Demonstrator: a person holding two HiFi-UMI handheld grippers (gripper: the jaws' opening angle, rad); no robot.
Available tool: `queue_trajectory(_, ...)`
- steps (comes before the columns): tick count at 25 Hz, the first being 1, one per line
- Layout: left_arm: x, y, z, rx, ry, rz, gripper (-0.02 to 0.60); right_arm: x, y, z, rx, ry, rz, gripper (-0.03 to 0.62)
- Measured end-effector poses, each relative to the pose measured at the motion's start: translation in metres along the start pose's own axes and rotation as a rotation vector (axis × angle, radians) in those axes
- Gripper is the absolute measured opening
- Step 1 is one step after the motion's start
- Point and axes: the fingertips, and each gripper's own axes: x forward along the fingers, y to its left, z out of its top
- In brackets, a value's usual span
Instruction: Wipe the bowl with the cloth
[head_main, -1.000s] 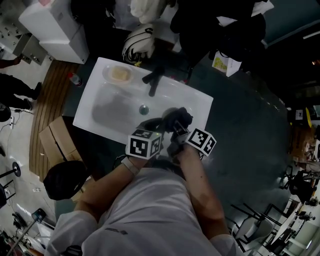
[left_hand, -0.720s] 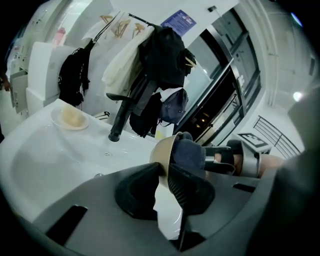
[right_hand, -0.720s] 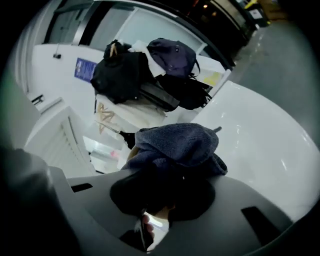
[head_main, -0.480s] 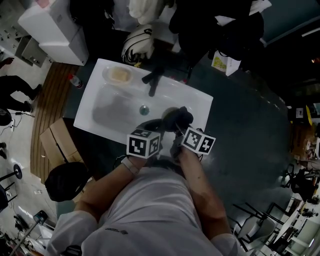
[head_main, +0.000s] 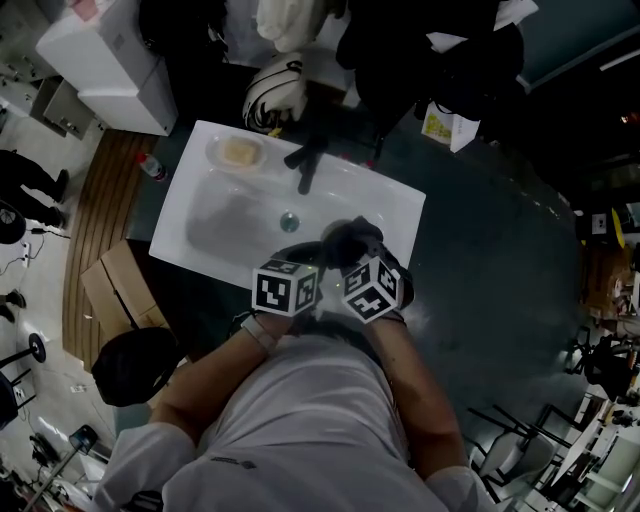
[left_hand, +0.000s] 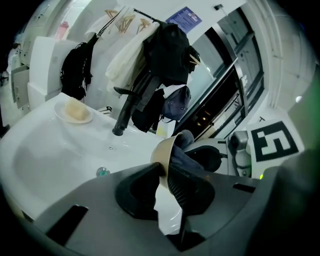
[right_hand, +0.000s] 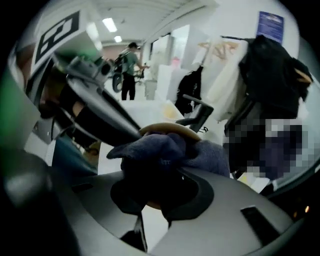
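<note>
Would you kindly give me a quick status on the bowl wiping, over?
Left gripper shut on bowl rim. Right gripper shut on cloth, jaws just been closing, cloth against bowl. Faucet behind, apart.

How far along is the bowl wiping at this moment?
Done: left gripper clamps the bowl by its rim; right gripper's jaws have just been closing on the cloth. In hand: cloth lies bunched against the bowl over the sink. Left: the wiping itself; how much is already wiped cannot be told.
</note>
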Motion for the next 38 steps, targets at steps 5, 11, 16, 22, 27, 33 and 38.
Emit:
queue_trajectory(5,-0.003,0.003,-0.002,-0.01,0.003,-0.001,0.054,-0.001,0.011,-0.009,-0.322,0.093,0.027,0.083)
queue_trajectory(11,-0.003,0.006,0.001,-0.019,-0.009,-0.002,0.048,-0.017,0.003,-0.002,-0.272,0.029,-0.047,0.074)
queue_trajectory(16,-0.002,0.007,0.003,-0.022,-0.025,-0.007,0.043,-0.045,-0.013,0.01,-0.163,-0.087,-0.12,0.071)
queue_trajectory(22,-0.001,0.017,0.011,-0.028,-0.043,0.015,0.043,-0.096,-0.045,0.032,-0.029,-0.259,-0.233,0.069)
queue_trajectory(27,-0.003,0.02,0.02,-0.129,-0.086,-0.088,0.023,-0.146,-0.086,0.043,0.109,-0.415,-0.263,0.069)
queue_trajectory(33,-0.014,0.014,0.039,-0.333,-0.136,-0.357,0.021,-0.178,-0.108,0.055,0.14,-0.527,-0.192,0.069)
queue_trajectory(38,-0.025,-0.002,0.057,-0.437,-0.137,-0.574,0.021,-0.172,-0.092,0.077,0.072,-0.534,-0.035,0.069)
